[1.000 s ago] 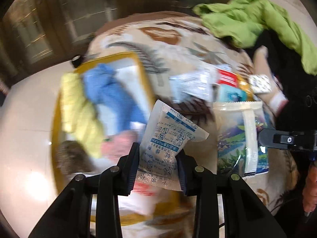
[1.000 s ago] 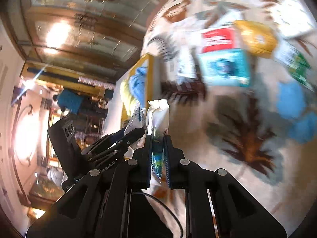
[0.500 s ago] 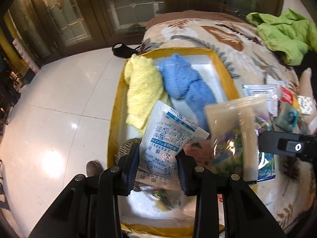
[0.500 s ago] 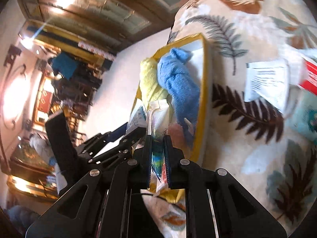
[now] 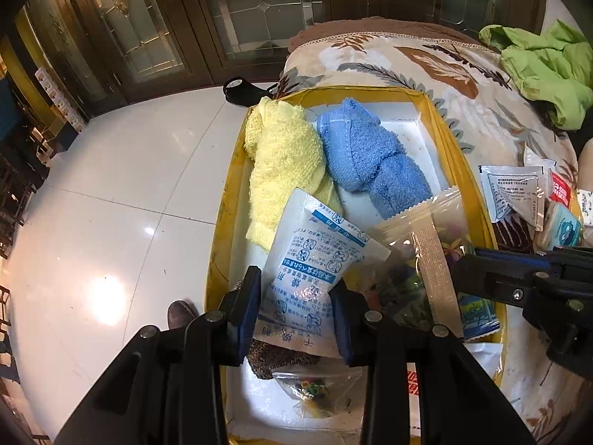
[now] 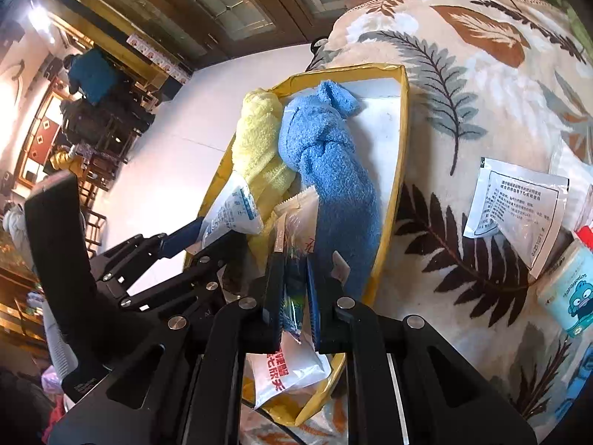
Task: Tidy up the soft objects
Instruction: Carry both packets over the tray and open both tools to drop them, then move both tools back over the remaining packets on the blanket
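My left gripper [image 5: 296,311] is shut on a white pouch with blue print [image 5: 315,270] and holds it above the yellow-rimmed tray [image 5: 441,126]. My right gripper [image 6: 294,296] is shut on a clear colourful snack bag [image 6: 292,296], also over the tray [image 6: 402,118]; the bag shows in the left wrist view [image 5: 426,256]. In the tray lie a yellow towel [image 5: 285,163], a blue towel [image 5: 367,155], a brown knitted thing [image 5: 278,358] and a small clear bag [image 5: 315,389]. The pouch shows in the right wrist view [image 6: 231,211].
The tray sits on a leaf-patterned blanket [image 5: 426,59] at its left edge, above a white tiled floor [image 5: 111,204]. Loose packets [image 5: 511,193] and a small teal pack [image 6: 570,293] lie on the blanket to the right. A green garment [image 5: 548,70] lies far right.
Both grippers have swung left from over the blanket's packets to above the tray, each still holding its packet. The tray's towels have come into full view.
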`<state>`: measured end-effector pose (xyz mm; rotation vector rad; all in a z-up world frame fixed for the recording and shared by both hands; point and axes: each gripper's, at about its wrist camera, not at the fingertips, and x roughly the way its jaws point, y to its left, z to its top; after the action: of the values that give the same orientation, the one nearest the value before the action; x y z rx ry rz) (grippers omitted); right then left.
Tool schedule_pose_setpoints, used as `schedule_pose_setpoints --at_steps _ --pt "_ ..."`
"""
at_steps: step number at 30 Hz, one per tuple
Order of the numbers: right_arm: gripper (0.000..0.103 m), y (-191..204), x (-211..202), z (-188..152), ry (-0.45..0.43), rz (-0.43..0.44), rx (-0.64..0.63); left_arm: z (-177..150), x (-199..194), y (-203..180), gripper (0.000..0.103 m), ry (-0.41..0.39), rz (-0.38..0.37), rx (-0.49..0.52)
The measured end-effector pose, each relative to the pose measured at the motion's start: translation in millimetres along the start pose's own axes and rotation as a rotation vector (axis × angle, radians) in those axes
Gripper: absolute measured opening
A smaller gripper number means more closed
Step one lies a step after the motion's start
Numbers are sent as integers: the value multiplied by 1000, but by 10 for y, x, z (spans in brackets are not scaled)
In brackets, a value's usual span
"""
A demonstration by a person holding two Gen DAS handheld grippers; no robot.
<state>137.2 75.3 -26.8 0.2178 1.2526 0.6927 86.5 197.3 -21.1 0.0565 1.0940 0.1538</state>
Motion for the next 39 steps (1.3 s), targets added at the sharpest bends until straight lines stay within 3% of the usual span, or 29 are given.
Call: schedule_pose_setpoints --at_steps 8,13,19,29,39 --pt "11 -22 12 -28 2 -12 22 -25 -1 12 39 -15 23 -30" --pt "12 44 -76 -62 -37 -62 -18 -62 39 40 66 -5 11 -73" --pt "12 108 -210 -111 -82 -67 -49 -88 16 64 73 -16 23 -97" --pt "12 59 -445 -356 -94 -31 -32 -68 -256 -49 76 -90 49 -76" --pt "12 -165 -909 -699 -167 -72 -37 -85 -437 -269 76 -97 -23 -78"
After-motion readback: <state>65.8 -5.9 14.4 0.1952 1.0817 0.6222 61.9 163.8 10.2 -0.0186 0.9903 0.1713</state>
